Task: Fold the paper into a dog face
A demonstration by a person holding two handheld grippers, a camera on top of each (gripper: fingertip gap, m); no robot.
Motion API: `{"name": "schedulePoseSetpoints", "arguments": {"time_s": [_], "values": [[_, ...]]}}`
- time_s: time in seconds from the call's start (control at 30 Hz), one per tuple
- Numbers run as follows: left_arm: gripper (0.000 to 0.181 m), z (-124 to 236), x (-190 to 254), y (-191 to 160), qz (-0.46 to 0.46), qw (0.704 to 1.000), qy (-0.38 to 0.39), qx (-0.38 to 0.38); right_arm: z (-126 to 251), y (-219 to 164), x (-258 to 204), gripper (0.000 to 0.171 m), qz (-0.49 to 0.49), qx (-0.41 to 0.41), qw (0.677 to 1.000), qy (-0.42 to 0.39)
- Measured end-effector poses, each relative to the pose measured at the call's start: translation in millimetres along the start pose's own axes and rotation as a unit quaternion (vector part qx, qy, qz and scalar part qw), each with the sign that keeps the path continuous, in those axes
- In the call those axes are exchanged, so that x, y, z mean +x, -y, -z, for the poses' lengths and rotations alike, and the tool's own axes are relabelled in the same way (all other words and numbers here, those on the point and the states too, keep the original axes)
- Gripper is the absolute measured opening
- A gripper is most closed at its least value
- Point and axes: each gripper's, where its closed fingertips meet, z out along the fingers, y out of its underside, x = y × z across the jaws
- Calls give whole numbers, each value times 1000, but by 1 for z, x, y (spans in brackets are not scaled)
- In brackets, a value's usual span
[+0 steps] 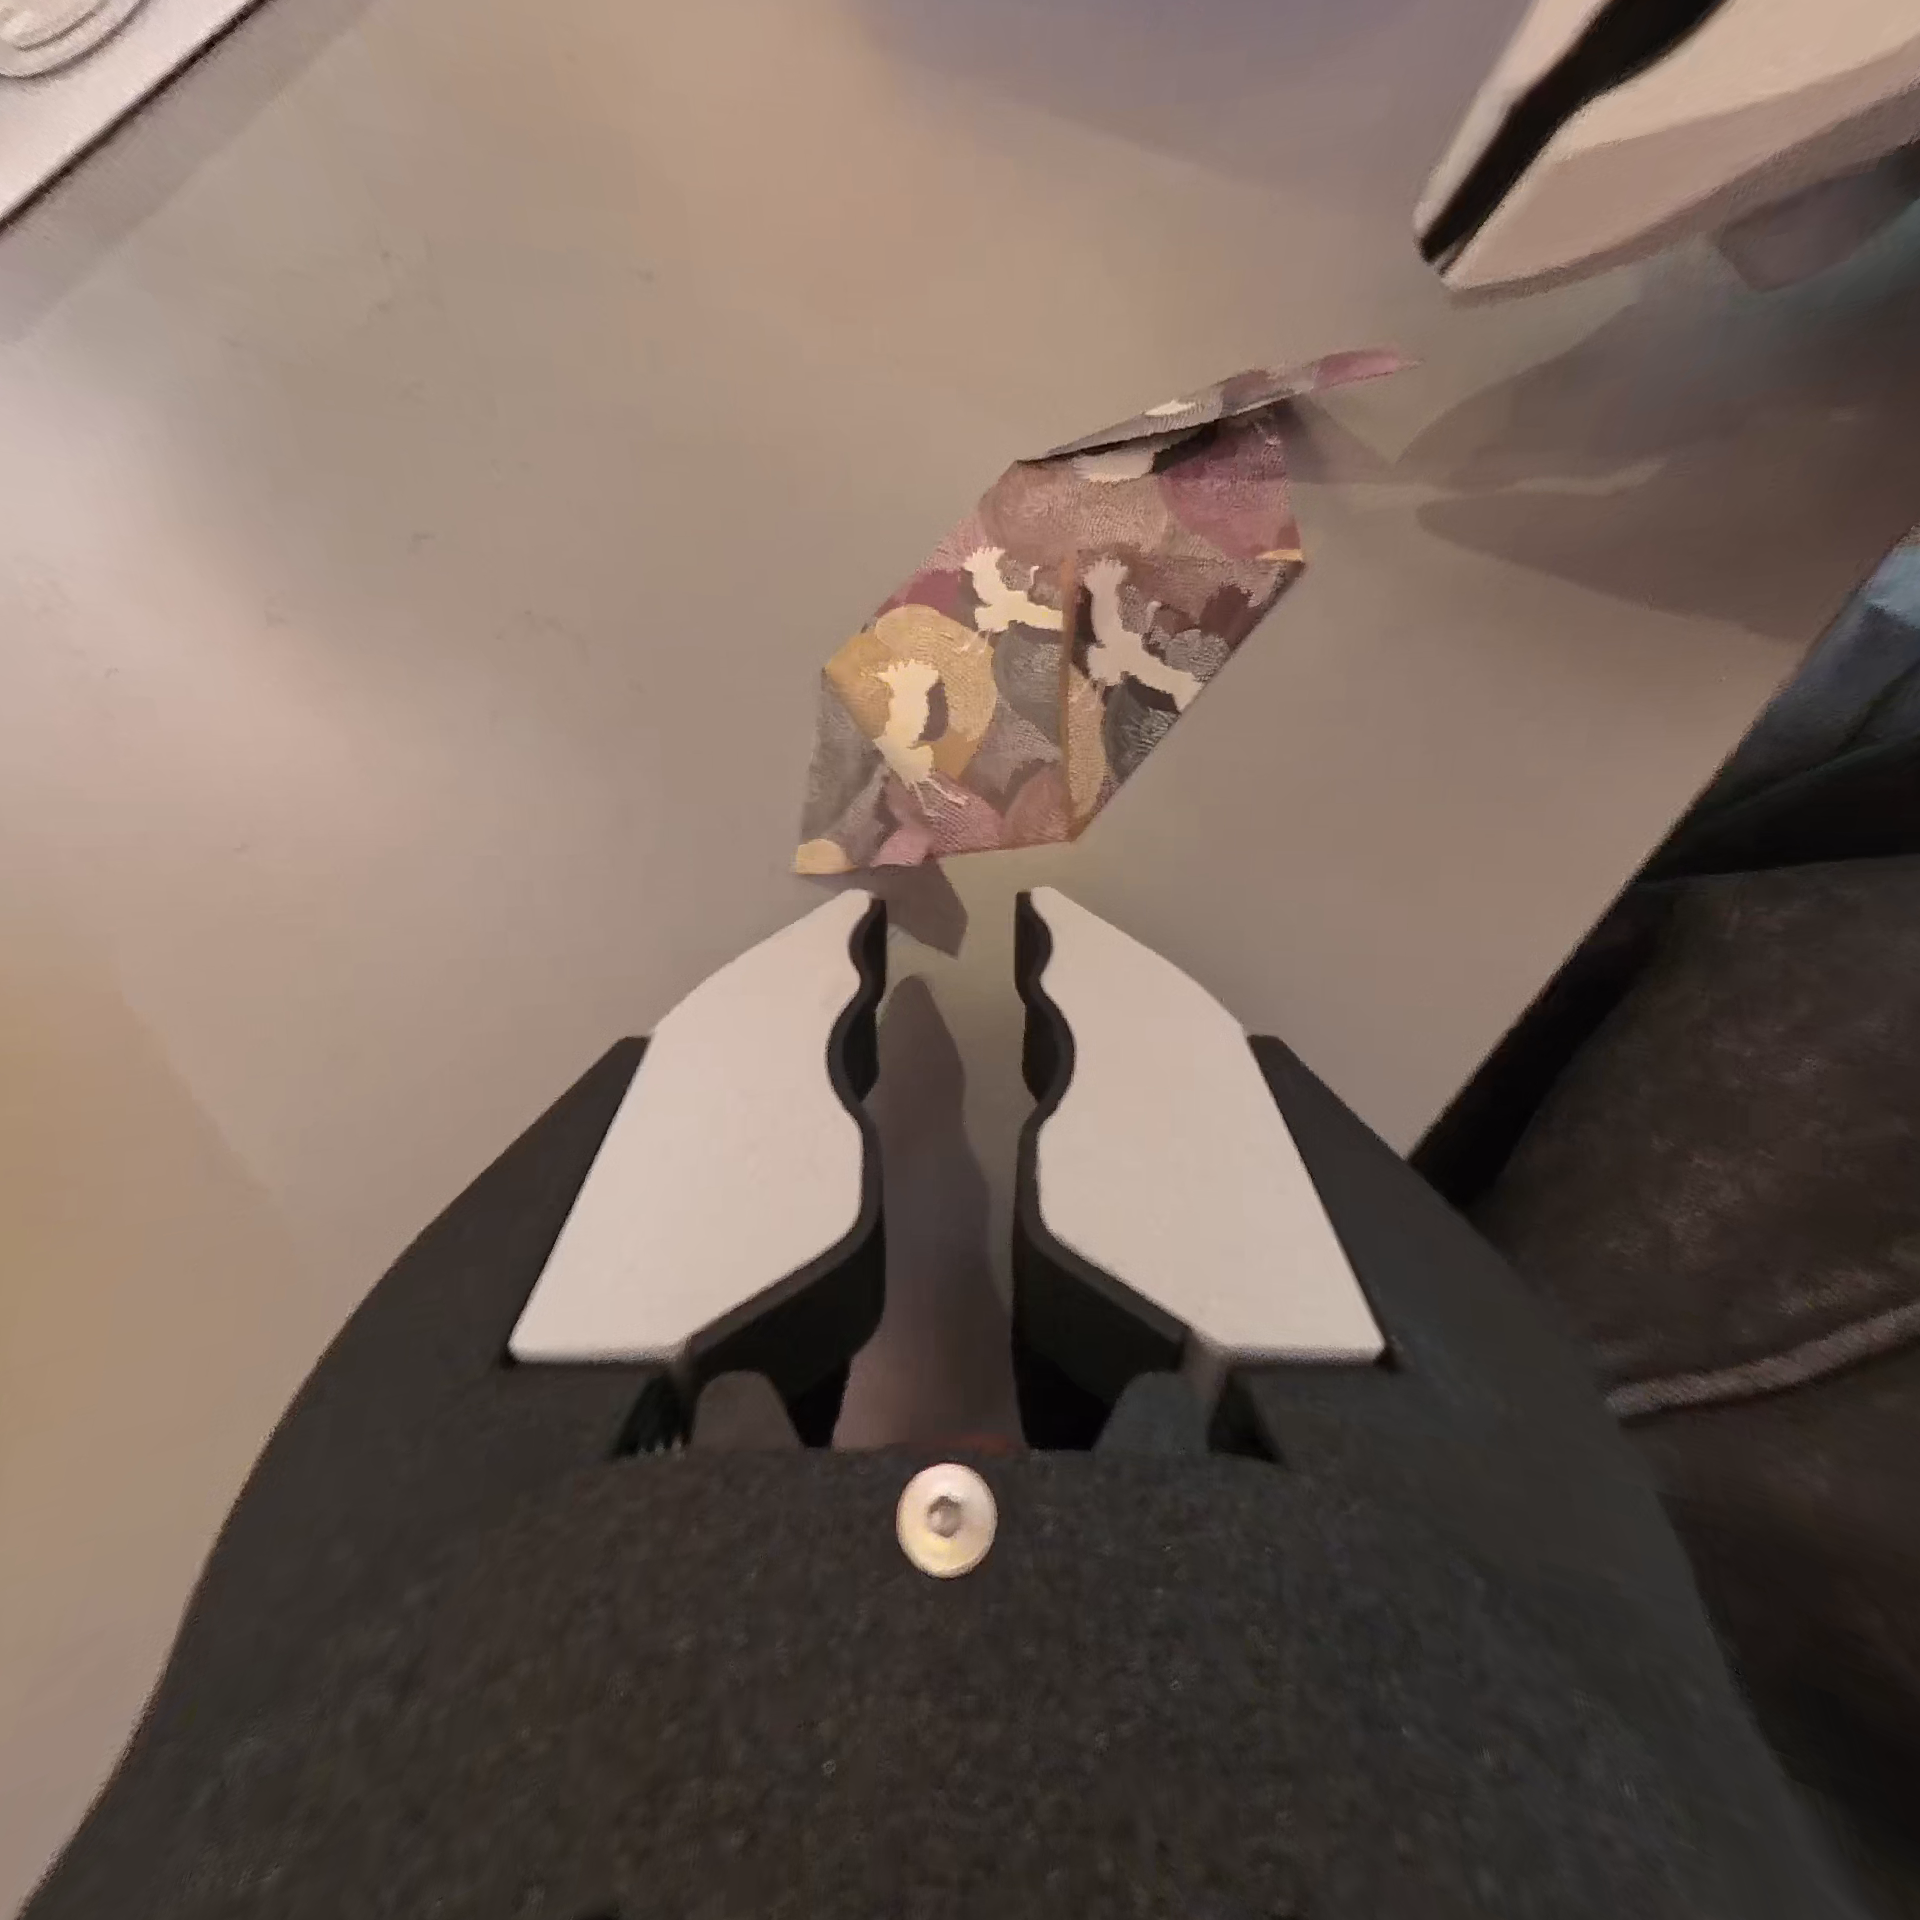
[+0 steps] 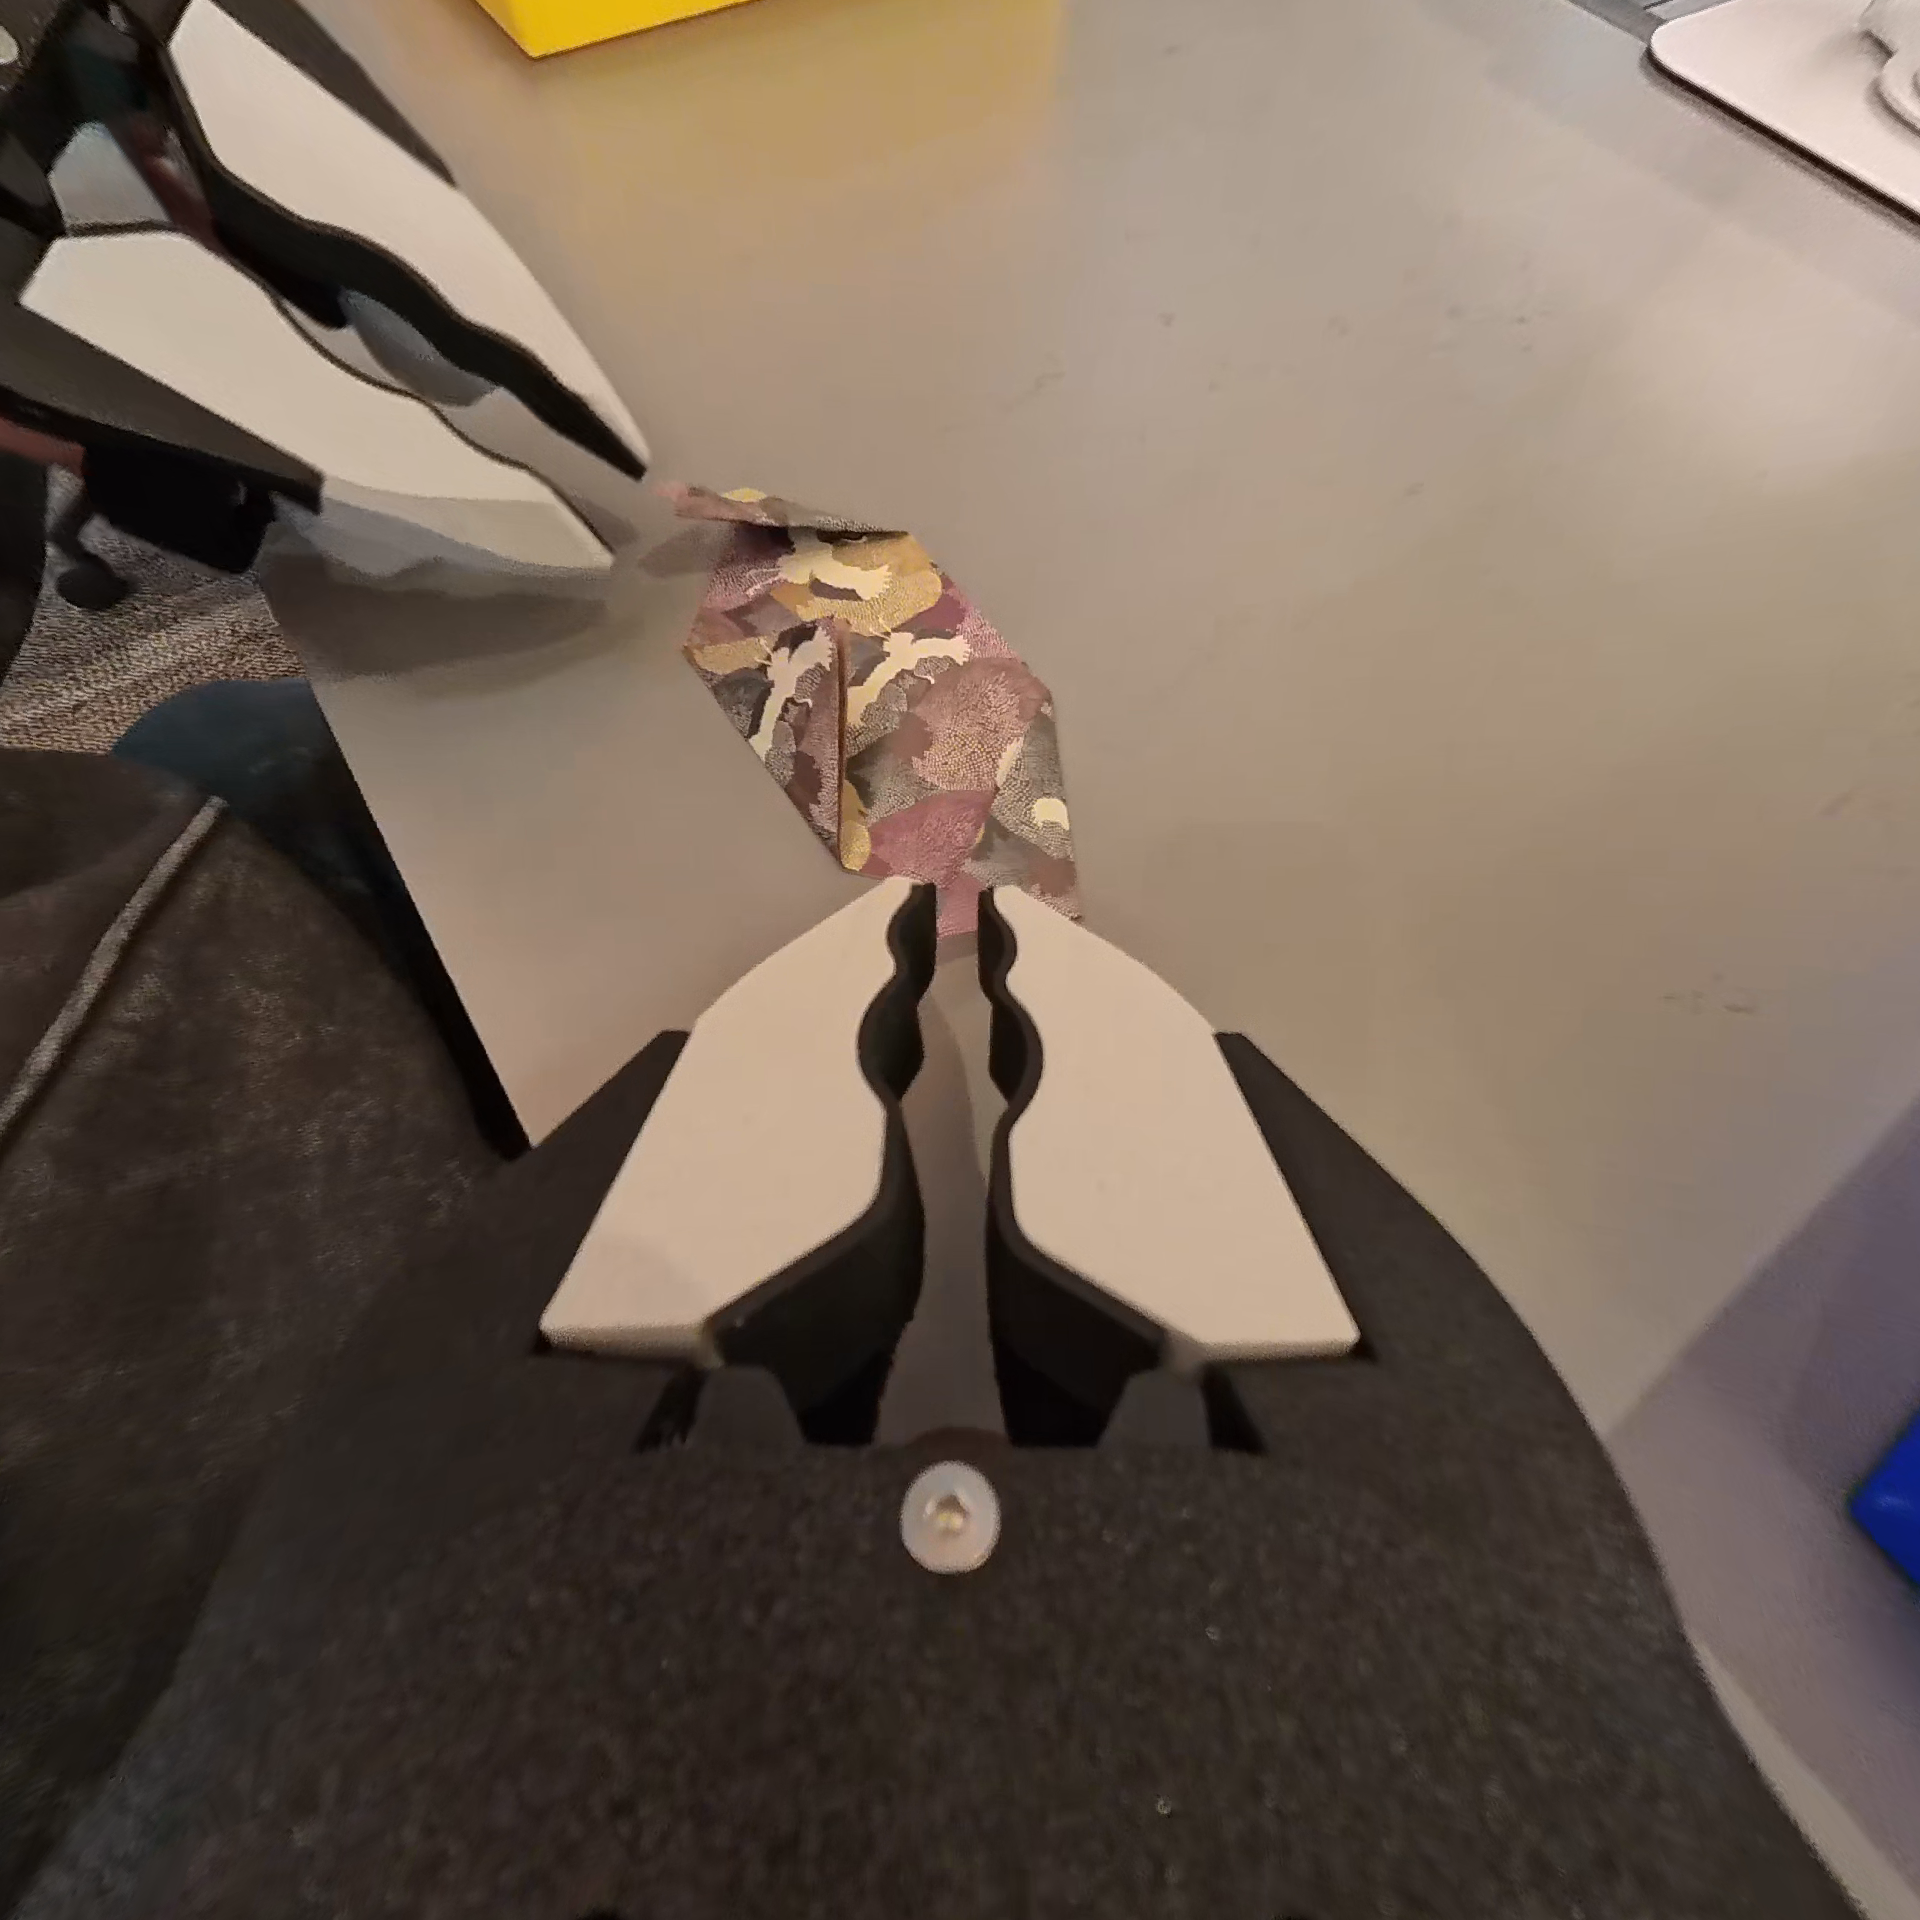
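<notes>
The folded paper [image 1: 1049, 665], patterned in purple, gold and grey with white birds, lies flat on the grey table [image 1: 468, 468]. One end flap is raised a little. My left gripper [image 1: 948, 906] is open and empty, with its tips just short of the paper's near corner. In the right wrist view the paper [image 2: 894, 717] lies just ahead of my right gripper [image 2: 951, 899]. Its jaws stand a narrow gap apart over the paper's near corner, which shows between the tips. The right gripper also shows in the left wrist view [image 1: 1455, 244], hovering above the raised flap. The left gripper [image 2: 621, 514] shows by the far flap.
The table's front edge [image 2: 416, 883] runs close beside the paper, with dark fabric [image 2: 156, 1143] below it. A yellow object [image 2: 623, 26] sits at the back, a white flat device [image 2: 1808, 114] at the back right and a blue object [image 2: 1896, 1507] at the right. Across from one pair of fingers to the other is roughly 15 cm. To reach the blue object [image 2: 1896, 1507] in a straight line is about 20 cm for my right fingers, about 30 cm for my left.
</notes>
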Motion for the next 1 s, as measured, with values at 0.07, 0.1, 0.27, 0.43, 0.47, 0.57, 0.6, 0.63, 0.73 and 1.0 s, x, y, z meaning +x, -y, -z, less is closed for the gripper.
{"name": "schedulePoseSetpoints", "arguments": {"time_s": [0.07, 0.1, 0.27, 0.43, 0.47, 0.57, 0.6, 0.63, 0.73, 1.0], "values": [[24, -4, -7, 3, 1, 1000, 5, -7, -1, 0, -1, 7, 3, -4, 1000, 0], [24, -7, -11, 4, -3, 1000, 9, -15, -2, -1, -1, 7, 4, -5, 1000, 1], [22, -23, -10, 2, -70, 996, -6, -50, 2, 11, -1, 7, -18, 15, 999, 27], [0, -31, -18, 8, -204, 976, 30, -65, 11, 30, 10, 8, -64, 46, 993, 86], [0, -30, -20, 12, -241, 968, 47, -57, 12, 32, 10, 8, -80, 47, 990, 105], [0, -25, -23, 27, -332, 939, 90, -25, 8, 37, 13, 11, -121, 43, 979, 161], [0, -23, -22, 31, -352, 931, 97, -14, 5, 36, 14, 14, -132, 34, 975, 174], [0, -20, -20, 35, -370, 923, 103, -3, 1, 36, 16, 14, -138, 23, 973, 184], [0, -11, -17, 49, -415, 900, 130, 29, -9, 43, 19, 16, -129, 11, 971, 203], [0, 0, -3, 61, -416, 897, 136, 52, -34, 40, 3, 8, -90, -57, 963, 246]]}}
